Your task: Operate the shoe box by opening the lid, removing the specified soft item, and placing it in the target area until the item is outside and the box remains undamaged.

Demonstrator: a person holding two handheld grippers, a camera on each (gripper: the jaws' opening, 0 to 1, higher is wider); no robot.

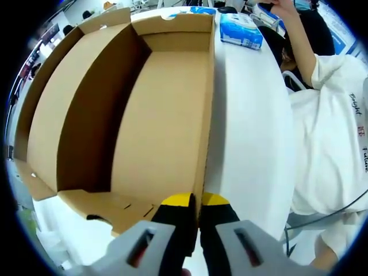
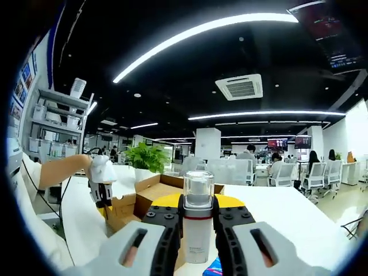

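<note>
Honestly, left tool [image 1: 195, 201] was clamped on the open brown cardboard shoe box [image 1: 155, 109] wall on the white desk [image 1: 247, 115]; right tool [image 2: 198, 215] gripped a white clear-capped bottle [image 2: 197, 221]. Yanking could've torn that wall.

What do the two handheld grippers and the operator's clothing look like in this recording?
Left gripper: black jaws with yellow tips on a light grey body with dark slots. Right gripper: same black jaws, yellow band, grey slotted body. The person's white short-sleeved T-shirt bears dark lettering.
</note>
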